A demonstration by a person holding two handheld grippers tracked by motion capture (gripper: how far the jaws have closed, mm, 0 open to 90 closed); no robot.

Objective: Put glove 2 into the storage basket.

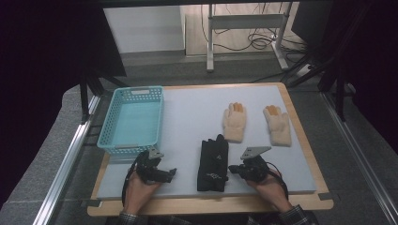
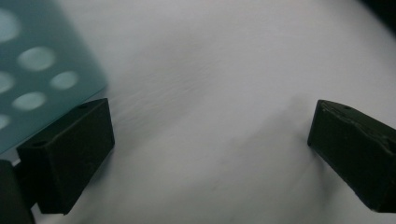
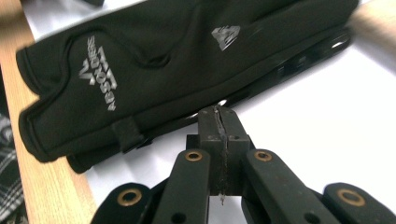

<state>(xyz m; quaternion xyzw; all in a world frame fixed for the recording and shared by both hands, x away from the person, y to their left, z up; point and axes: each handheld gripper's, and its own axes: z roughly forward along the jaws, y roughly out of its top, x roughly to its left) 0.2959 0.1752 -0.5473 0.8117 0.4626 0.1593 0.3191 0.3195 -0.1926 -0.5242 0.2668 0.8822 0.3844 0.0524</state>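
A pair of black gloves point(image 1: 212, 161) lies stacked at the front middle of the grey mat point(image 1: 187, 117); the top black glove point(image 3: 154, 60) carries white lettering. Two beige gloves with orange fingertips lie farther back, one point(image 1: 234, 122) left of the other point(image 1: 278, 124). My right gripper point(image 1: 231, 171) sits just right of the black gloves. In the right gripper view, the right gripper point(image 3: 218, 114) has its jaws pressed together with nothing between them, tips at the glove's edge. My left gripper point(image 1: 171, 174) rests left of the black gloves. The left gripper point(image 2: 210, 140) stands wide open over bare mat.
A light-blue perforated basket point(image 1: 133, 117) stands at the mat's left side; its blurred wall point(image 2: 37, 70) is close to my left jaw. The wooden table edge point(image 1: 206, 205) runs along the front. Metal rails point(image 1: 65, 164) flank the table.
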